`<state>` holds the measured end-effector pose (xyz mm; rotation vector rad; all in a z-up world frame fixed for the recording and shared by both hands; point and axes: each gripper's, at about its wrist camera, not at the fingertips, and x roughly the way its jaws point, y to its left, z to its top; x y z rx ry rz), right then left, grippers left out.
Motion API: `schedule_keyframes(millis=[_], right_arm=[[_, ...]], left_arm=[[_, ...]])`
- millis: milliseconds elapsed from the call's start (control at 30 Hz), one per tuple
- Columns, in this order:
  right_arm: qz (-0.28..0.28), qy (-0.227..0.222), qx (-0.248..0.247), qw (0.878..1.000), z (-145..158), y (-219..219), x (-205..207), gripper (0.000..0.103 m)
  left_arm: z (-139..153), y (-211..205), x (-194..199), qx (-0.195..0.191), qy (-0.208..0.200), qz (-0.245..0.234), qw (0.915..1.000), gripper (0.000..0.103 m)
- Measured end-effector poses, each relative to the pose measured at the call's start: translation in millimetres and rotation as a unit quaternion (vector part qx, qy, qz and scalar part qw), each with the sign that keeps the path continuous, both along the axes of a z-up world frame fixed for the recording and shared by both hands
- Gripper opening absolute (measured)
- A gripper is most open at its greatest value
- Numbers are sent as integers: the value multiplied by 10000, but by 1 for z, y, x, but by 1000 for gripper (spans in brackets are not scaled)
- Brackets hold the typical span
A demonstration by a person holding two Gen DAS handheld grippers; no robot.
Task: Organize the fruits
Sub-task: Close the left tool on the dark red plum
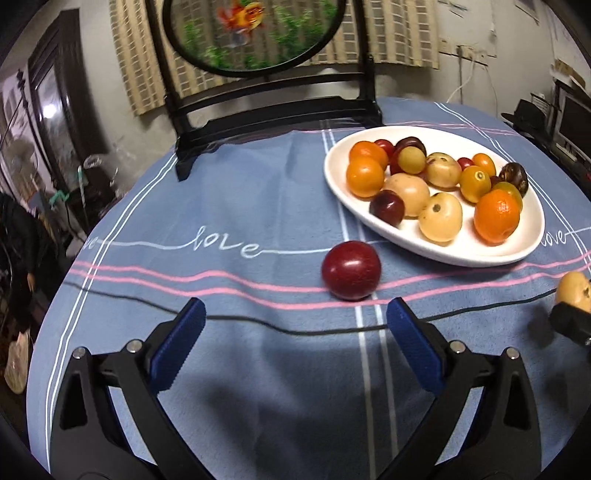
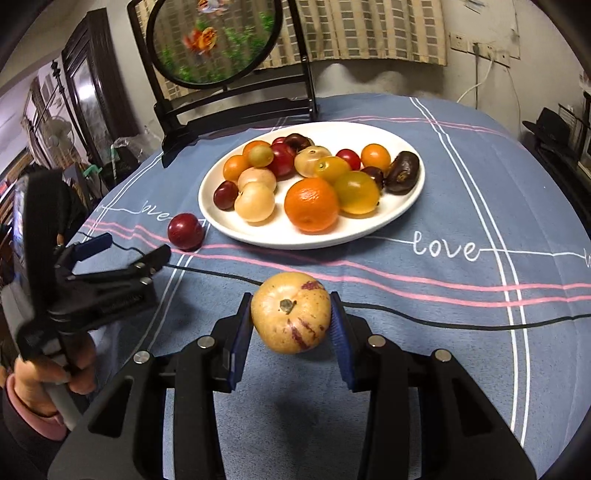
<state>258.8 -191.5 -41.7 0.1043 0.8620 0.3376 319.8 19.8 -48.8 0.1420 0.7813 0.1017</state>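
A white oval plate holds several fruits: oranges, yellow and red tomatoes, pale melons, dark plums. A dark red plum lies on the blue cloth just off the plate's near-left rim. My left gripper stands open right in front of that plum, nothing between its blue pads; the right wrist view shows it at the left, held by a hand. My right gripper is shut on a pale yellow melon with purple streaks, lifted above the cloth in front of the plate.
A blue tablecloth with pink and white stripes covers the round table. A thin black cable runs across it near both grippers. A black stand with a round painted panel rises behind the plate.
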Motion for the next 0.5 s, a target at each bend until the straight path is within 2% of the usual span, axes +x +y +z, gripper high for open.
schedule_keyframes(millis=[167, 300, 400, 467, 500], right_arm=[[27, -38, 58, 10000, 4, 0, -2, 40], [10, -26, 129, 9999, 5, -3, -3, 40], [0, -19, 145, 9999, 5, -4, -2, 40], [-4, 0, 140, 9999, 4, -3, -1, 40], [-5, 13, 133, 9999, 4, -3, -1, 40]], left_arm=[[-1, -11, 9, -92, -80, -292, 9995, 100], [-8, -12, 27, -248, 194, -352, 9989, 84], [-10, -9, 35, -352, 254, -295, 9986, 79], [-11, -8, 39, -399, 296, -312, 9983, 71], [-12, -10, 40, -407, 336, -347, 9980, 62]])
